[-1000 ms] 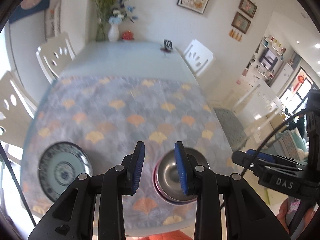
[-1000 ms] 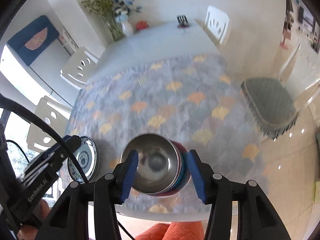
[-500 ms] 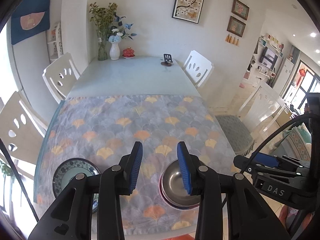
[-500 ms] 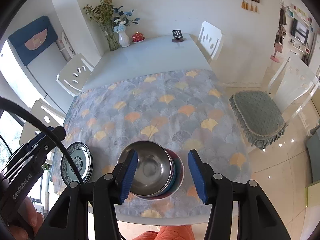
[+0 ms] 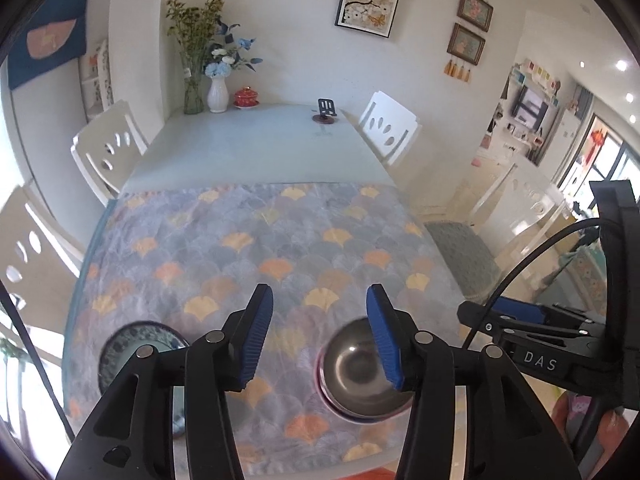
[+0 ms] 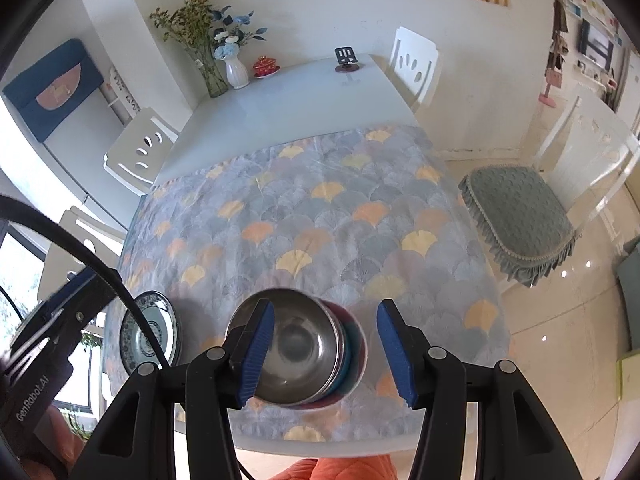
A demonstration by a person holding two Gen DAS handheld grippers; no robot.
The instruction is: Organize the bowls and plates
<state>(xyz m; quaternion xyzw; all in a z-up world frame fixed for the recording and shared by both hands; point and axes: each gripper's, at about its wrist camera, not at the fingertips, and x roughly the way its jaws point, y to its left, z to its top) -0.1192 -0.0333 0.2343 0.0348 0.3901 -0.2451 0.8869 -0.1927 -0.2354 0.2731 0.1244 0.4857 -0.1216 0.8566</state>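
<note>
A stack of bowls with a steel bowl point(image 5: 354, 372) on top stands near the table's front edge on the patterned cloth; in the right wrist view point(image 6: 298, 350) teal and red bowls show under it. A blue-patterned plate point(image 5: 132, 346) lies to its left, also in the right wrist view point(image 6: 154, 336). My left gripper point(image 5: 320, 338) is open and empty, held above the cloth between plate and bowls. My right gripper point(image 6: 326, 350) is open and empty, above the bowl stack.
The patterned cloth point(image 5: 256, 248) covers the near half of the table. Vases with flowers point(image 5: 218, 84), a red lidded dish point(image 5: 245, 97) and a phone stand point(image 5: 326, 110) stand at the far end. White chairs point(image 5: 390, 128) surround the table; a cushioned chair point(image 6: 516, 216) is at right.
Both grippers have pulled back and up from the table, so plate and bowls appear lower and smaller. The left gripper's jaws have opened wider. The right gripper stays open over the bowls.
</note>
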